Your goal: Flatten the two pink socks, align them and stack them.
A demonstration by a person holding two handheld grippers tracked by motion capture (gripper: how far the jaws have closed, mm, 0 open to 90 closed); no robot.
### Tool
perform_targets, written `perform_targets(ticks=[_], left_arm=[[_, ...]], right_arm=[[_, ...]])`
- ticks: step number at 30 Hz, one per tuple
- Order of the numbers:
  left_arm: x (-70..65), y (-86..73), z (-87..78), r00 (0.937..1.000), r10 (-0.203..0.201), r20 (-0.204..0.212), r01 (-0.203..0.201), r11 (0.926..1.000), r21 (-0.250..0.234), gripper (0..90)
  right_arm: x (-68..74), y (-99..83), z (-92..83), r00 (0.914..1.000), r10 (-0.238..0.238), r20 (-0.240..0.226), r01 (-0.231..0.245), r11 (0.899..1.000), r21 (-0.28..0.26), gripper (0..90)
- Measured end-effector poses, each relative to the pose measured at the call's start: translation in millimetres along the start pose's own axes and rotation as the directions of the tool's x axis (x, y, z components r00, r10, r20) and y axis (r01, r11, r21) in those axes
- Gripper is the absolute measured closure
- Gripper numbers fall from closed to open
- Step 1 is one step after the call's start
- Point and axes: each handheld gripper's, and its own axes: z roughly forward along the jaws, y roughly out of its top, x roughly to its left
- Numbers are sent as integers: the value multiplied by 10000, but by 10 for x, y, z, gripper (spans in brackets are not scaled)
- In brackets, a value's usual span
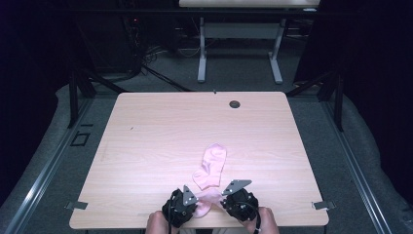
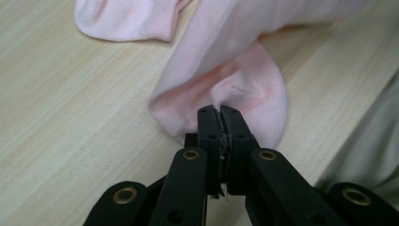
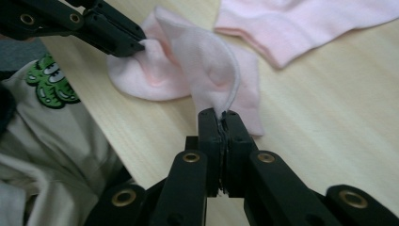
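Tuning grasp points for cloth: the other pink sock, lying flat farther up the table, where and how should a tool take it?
Grip the far sock at its open cuff edge, coming in low from the table's near edge. It lies flat, so only an edge offers a fold to pinch, and the cuff is the end nearest both tools. The left tool and right tool are both shut on the near sock.

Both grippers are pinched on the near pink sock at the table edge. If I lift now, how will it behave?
The small pink knit sock will likely droop between the left gripper and right gripper: it already folds and puckers at both pinches. It looks thin and light, so lifting should take little effort. It may drag the second pink sock that it seems to touch.
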Motion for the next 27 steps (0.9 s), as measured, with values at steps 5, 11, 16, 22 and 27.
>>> perform_targets(ticks=[5, 11, 16, 22, 27], left_arm=[[73, 23, -8, 9918, 788, -1002, -770, 9968, 211, 881], [58, 47, 10, 9912, 1042, -822, -1020, 9943, 303, 849], [183, -20, -91, 9995, -269, 134, 271, 9994, -214, 526], [415, -86, -142, 9824, -1497, 1119, 1553, 9869, -431, 399], [475, -57, -25, 9689, -1749, 1752, 1804, 9834, -164, 463]], right_arm=[[-79, -25, -159, 9972, -415, 620, 431, 9988, -252, 882], [-151, -92, -141, 9916, -897, 934, 917, 9956, -180, 866], [-254, -175, -37, 9991, -393, 188, 388, 9989, 259, 661], [-326, -156, -144, 9984, 254, -503, -250, 9997, 81, 516], [-187, -15, -162, 9984, -297, -478, 304, 9994, 146, 526]])
